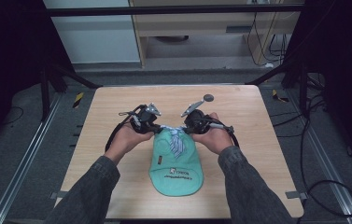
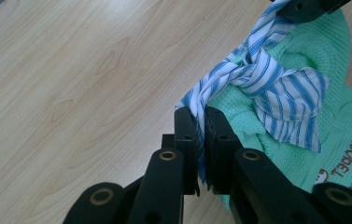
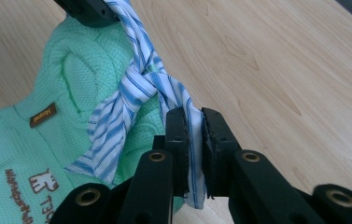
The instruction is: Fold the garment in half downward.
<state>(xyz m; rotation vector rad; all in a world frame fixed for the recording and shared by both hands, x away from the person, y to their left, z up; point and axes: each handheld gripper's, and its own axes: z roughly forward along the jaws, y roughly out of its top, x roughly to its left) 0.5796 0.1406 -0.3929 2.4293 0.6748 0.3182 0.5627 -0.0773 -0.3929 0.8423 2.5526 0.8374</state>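
Centrally in the high view, a mint-green knitted garment (image 1: 176,168) lies flat on the wooden table (image 1: 117,102), with a blue-and-white striped tie (image 1: 176,142) knotted at its upper end. Just left of the knot, the left gripper (image 1: 154,128) has its jaws pressed together on one end of the tie, which runs between them at lower middle of the left gripper view. Mirroring it on the right, the right gripper (image 1: 187,127) is clamped on the other end.
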